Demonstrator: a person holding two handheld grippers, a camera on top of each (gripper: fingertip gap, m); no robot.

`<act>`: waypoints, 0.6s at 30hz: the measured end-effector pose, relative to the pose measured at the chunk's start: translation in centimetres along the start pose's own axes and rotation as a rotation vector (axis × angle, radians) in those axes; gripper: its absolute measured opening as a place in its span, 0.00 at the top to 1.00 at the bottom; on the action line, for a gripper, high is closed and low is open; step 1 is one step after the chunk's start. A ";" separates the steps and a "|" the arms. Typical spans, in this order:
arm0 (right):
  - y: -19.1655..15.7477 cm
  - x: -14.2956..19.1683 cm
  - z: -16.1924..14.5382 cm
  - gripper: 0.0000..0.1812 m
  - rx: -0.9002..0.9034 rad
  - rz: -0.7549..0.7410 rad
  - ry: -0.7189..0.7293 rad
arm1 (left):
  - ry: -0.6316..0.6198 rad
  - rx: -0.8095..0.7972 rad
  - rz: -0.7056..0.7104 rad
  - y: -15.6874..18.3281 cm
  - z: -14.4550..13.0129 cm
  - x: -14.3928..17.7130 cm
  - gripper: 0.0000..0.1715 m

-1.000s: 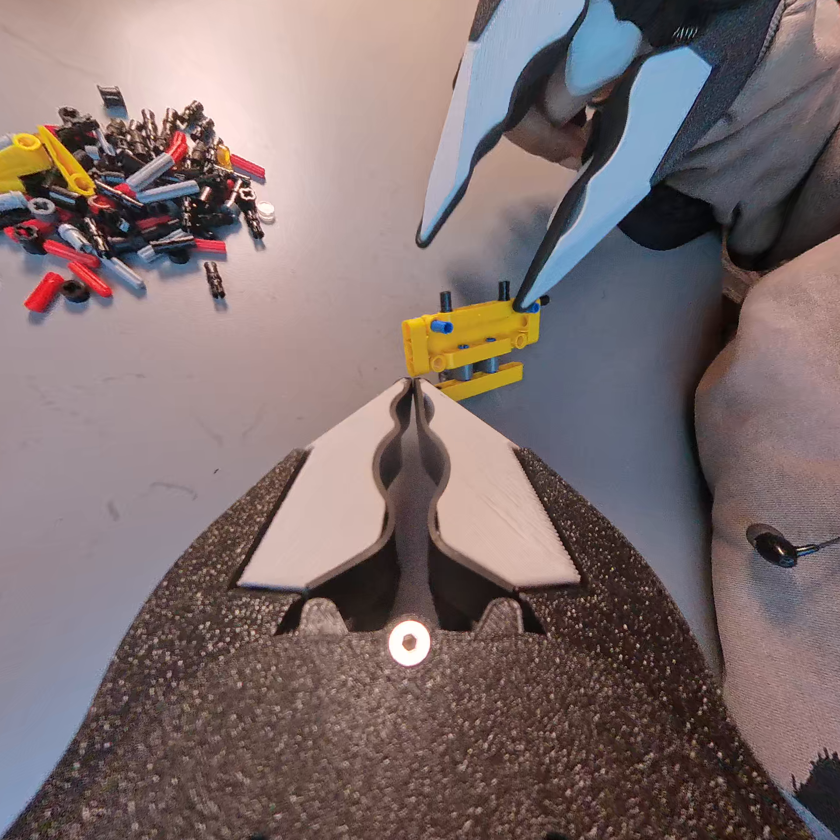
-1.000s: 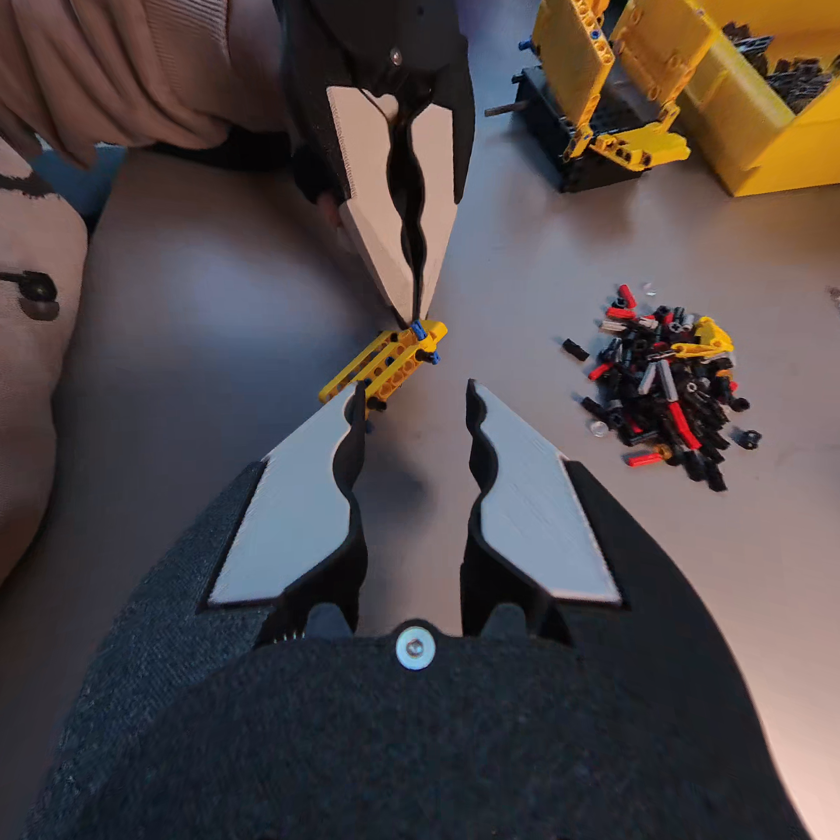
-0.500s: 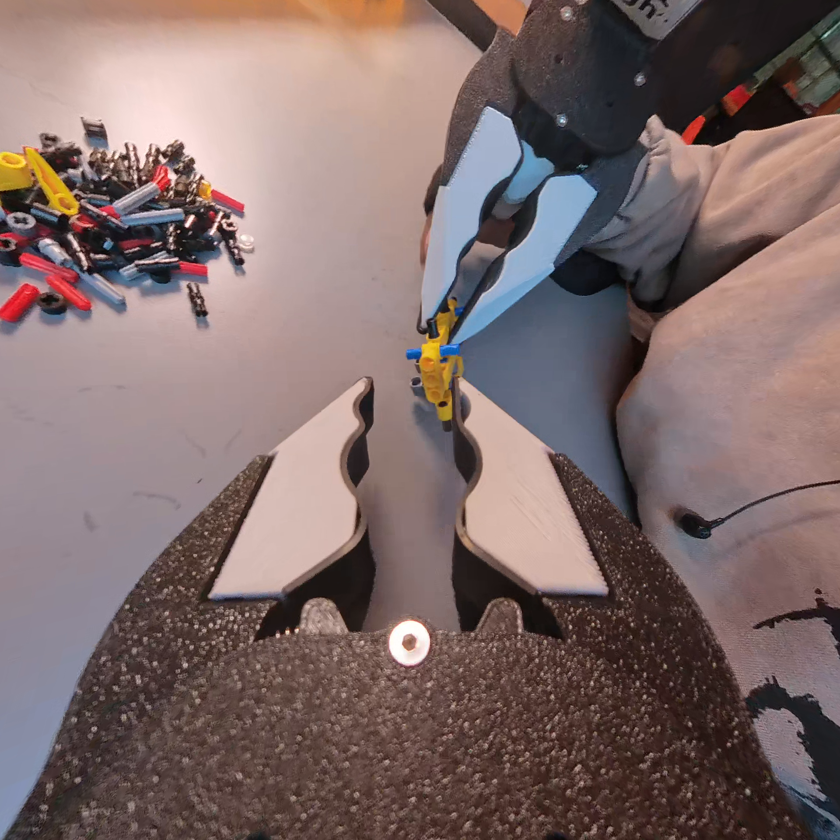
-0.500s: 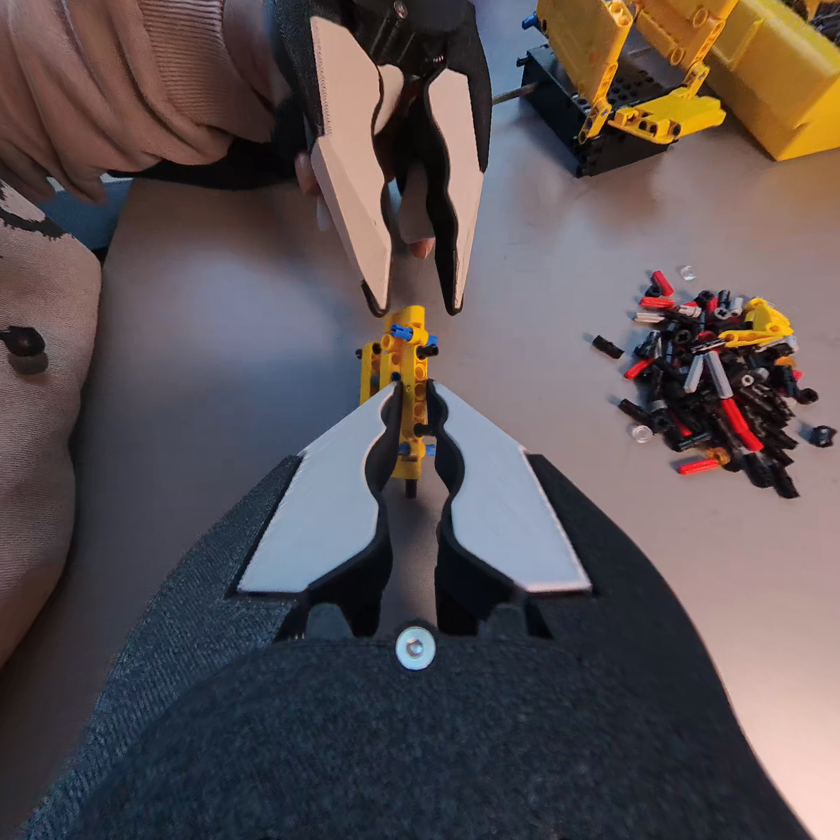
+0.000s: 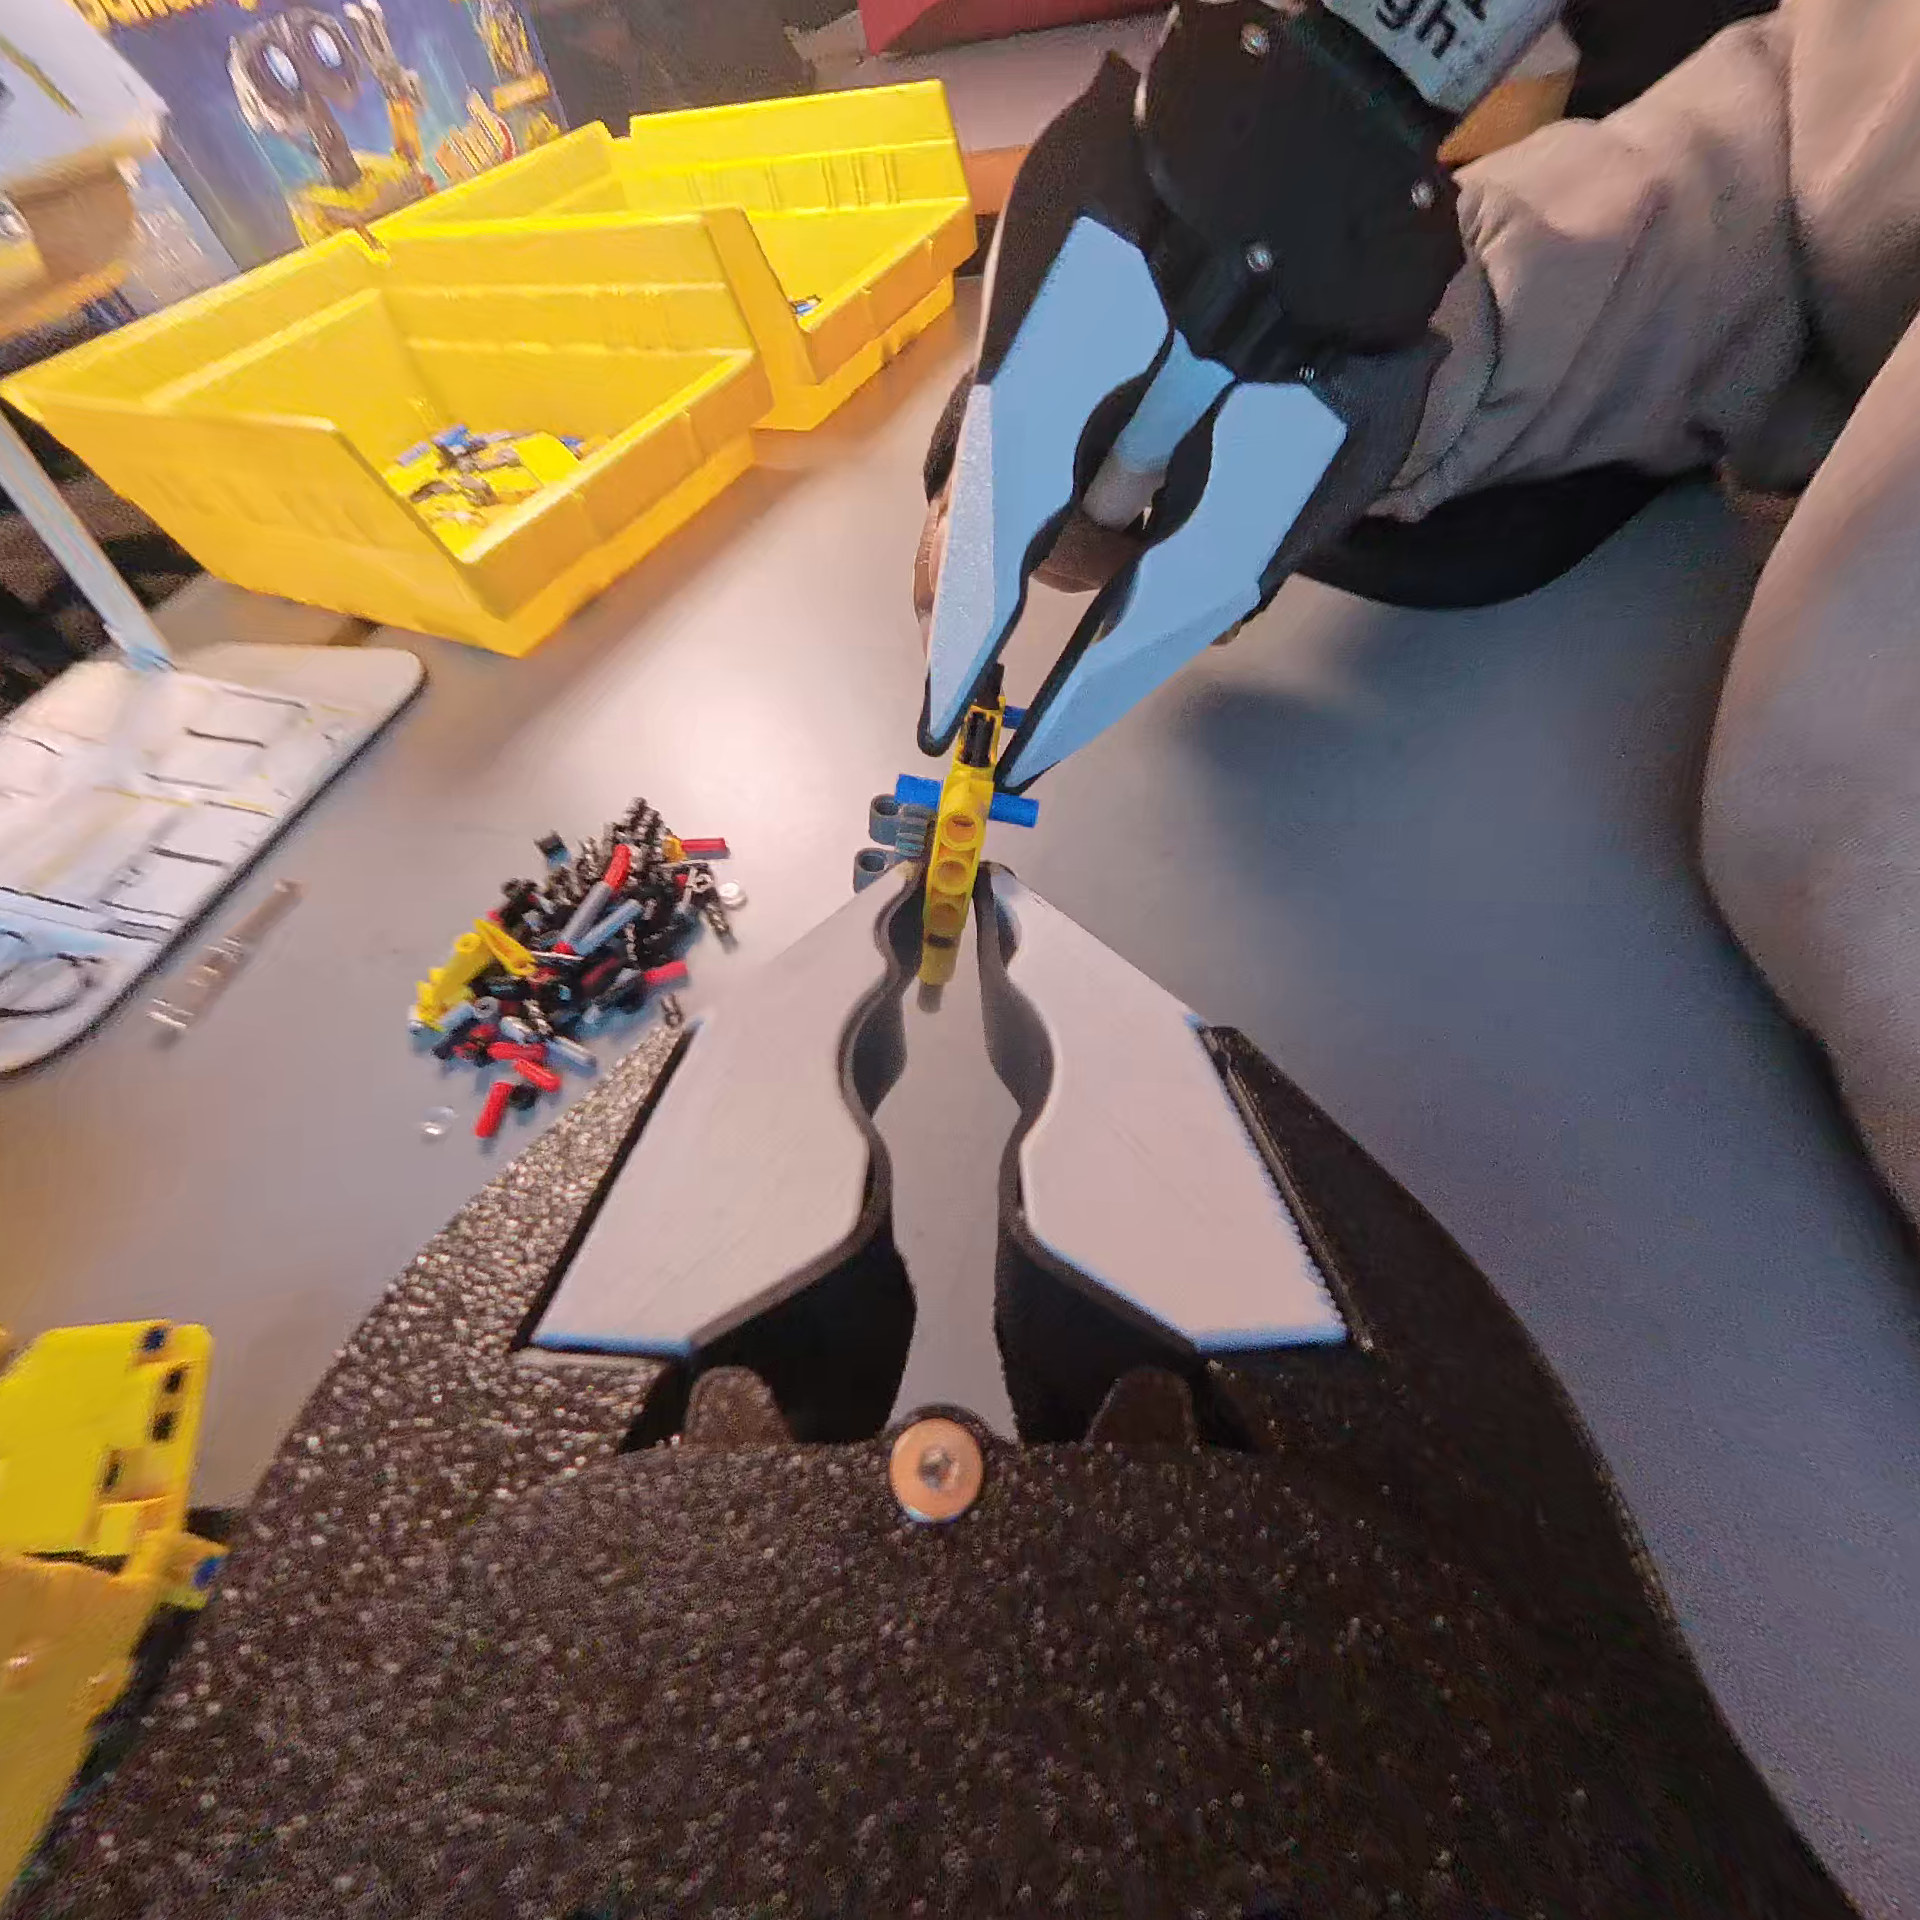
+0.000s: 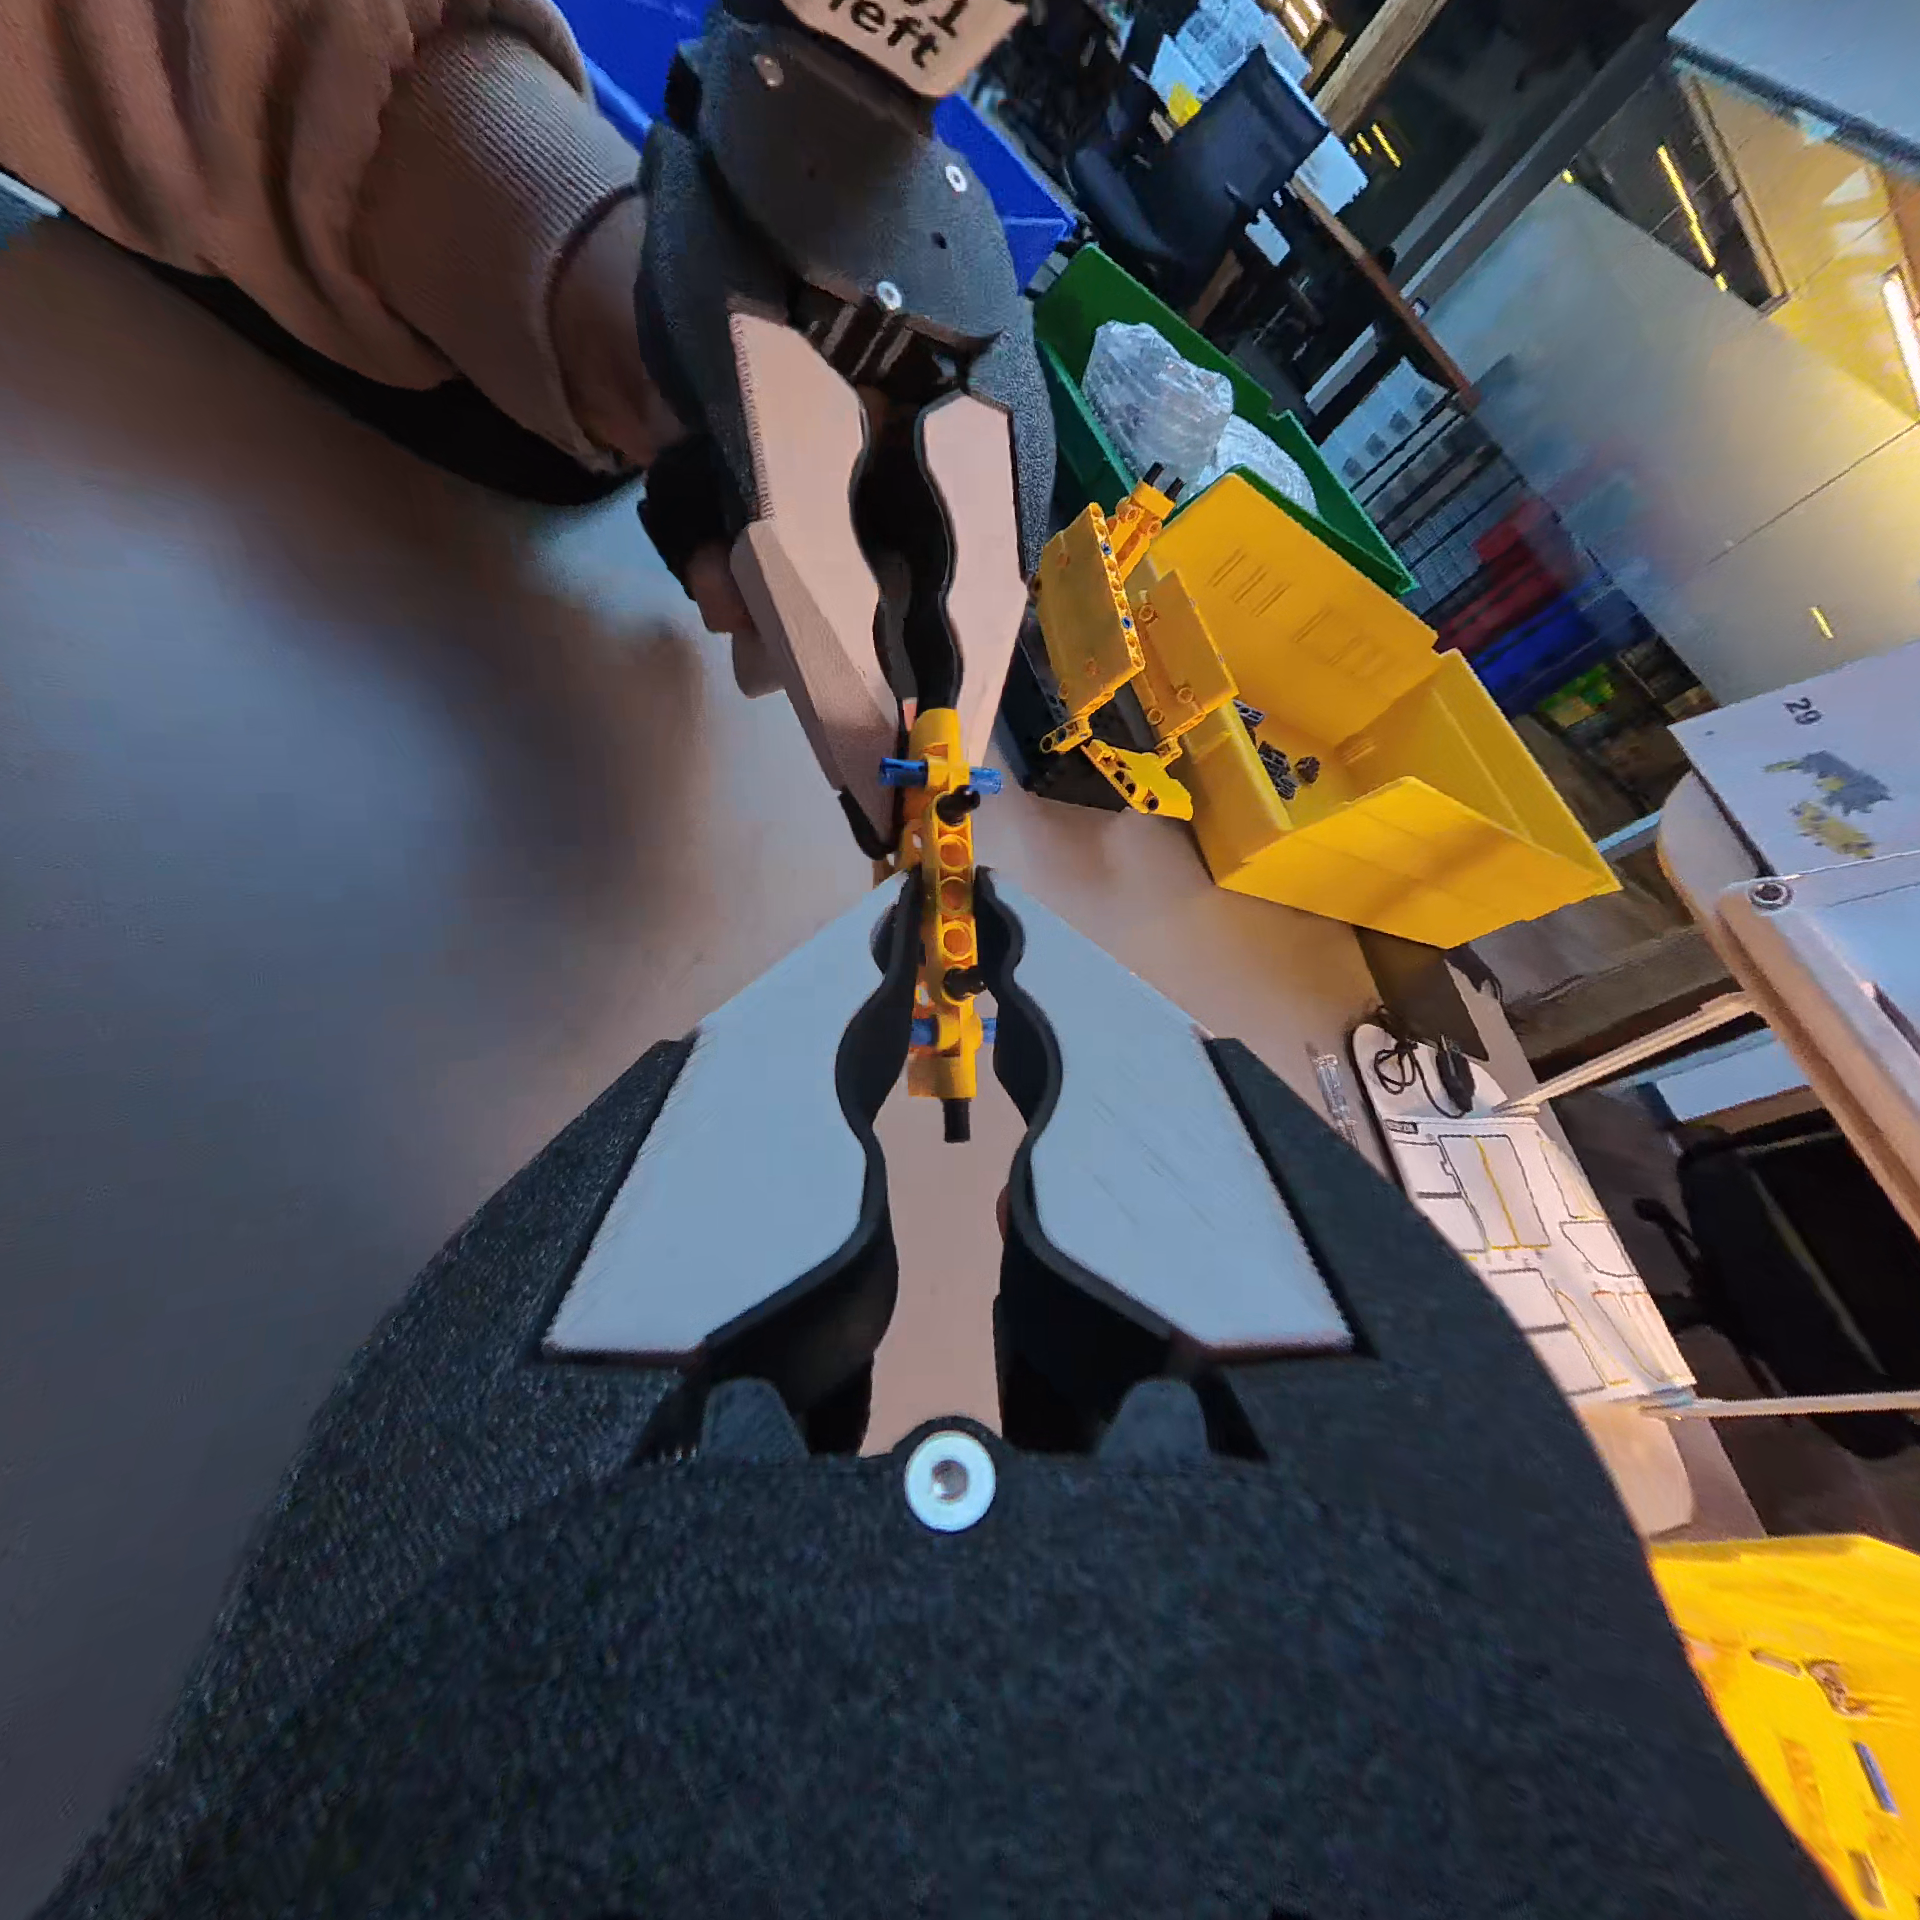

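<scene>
2 claws meet tip to tip above the grey counter (image 5: 1455,883), the left claw (image 5: 948,902) and the right claw (image 6: 940,899) each clamped on an opposite end of 1 yellow beam assembly (image 6: 943,914), beside a heap of small parts (image 5: 566,961) and 3 yellow bins (image 5: 499,343), the nearest holding loose pieces.
</scene>
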State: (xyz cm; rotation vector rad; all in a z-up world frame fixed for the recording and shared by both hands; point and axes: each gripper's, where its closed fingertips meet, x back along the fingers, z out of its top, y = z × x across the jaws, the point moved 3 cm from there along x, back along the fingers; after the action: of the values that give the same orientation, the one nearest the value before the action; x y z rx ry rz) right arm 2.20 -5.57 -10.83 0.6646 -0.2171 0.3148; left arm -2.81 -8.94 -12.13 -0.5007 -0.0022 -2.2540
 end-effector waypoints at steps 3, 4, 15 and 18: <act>0.3 0.3 0.3 0.94 -0.073 0.015 0.044 | -0.006 -0.111 0.073 0.0 0.4 0.1 0.96; 0.4 0.4 0.5 0.94 -0.084 0.010 0.054 | -0.008 -0.135 0.098 -0.1 0.5 0.1 0.96; 1.0 0.8 1.3 0.90 -0.155 0.001 0.105 | -0.020 -0.384 0.323 -1.1 1.2 0.7 0.96; 1.0 0.6 1.1 0.90 -0.145 -0.018 0.078 | -0.033 -0.411 0.341 -1.1 1.1 0.6 0.96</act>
State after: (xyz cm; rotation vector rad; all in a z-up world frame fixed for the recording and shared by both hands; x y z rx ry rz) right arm 2.25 -5.42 -9.22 0.5102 -0.1575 0.3045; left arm -3.56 -8.47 -10.71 -0.6971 0.5014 -1.9104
